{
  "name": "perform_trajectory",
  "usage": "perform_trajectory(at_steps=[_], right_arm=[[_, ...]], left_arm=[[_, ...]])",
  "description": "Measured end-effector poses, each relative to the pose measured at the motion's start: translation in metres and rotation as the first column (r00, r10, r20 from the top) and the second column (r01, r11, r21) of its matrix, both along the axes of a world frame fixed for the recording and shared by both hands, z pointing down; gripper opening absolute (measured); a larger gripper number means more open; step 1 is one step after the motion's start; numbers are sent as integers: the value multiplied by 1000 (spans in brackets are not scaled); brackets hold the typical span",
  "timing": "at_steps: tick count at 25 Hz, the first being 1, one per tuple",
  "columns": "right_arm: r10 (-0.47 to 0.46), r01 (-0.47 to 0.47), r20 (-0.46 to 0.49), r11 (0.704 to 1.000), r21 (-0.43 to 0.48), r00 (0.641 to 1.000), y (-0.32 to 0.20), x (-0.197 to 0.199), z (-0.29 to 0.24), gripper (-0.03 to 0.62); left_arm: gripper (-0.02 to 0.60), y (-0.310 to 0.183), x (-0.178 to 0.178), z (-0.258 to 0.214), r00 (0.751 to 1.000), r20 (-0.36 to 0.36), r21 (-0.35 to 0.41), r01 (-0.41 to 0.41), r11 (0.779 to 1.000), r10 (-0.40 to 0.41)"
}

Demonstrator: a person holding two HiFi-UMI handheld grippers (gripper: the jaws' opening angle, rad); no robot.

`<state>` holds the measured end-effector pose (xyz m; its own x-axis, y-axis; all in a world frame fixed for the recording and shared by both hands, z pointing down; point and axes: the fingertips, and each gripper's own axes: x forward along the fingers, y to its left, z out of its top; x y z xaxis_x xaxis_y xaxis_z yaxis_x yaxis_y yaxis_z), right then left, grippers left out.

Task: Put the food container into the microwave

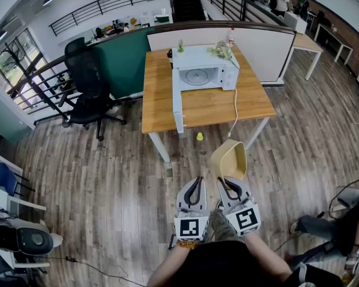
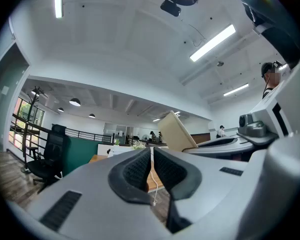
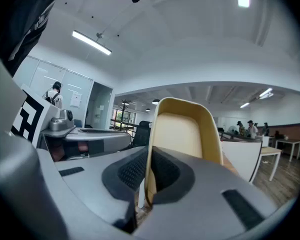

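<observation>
Gripping one wall of the tan food container, the right gripper holds it tipped on edge, its long axis pointing ahead at the microwave, well short of it. The left gripper, alongside, is closed on nothing. The microwave's door stands open toward the person.

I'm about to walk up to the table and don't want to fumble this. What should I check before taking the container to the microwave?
1. Grip: right gripper shut on the food container wall: ok.
2. Microwave door swung open: ok.
3. Cavity free: turntable looks bare: ok.
4. Left gripper empty, jaws together: ok.
5. Floor path: small yellow object lies before the table: not ok, step around it.
6. Dangling cable clear of the door side: ok.
</observation>
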<state>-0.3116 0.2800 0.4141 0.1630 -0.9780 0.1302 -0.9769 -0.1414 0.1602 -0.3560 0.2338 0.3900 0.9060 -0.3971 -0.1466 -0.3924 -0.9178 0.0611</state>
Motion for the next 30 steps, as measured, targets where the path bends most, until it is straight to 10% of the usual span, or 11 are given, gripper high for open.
perform_trajectory(at_steps=[30], right_arm=[[3,-1,37,999,-34,999,-43,84,15,21]], left_arm=[[37,-38,90,7,997,53,-6,-53,999,53]])
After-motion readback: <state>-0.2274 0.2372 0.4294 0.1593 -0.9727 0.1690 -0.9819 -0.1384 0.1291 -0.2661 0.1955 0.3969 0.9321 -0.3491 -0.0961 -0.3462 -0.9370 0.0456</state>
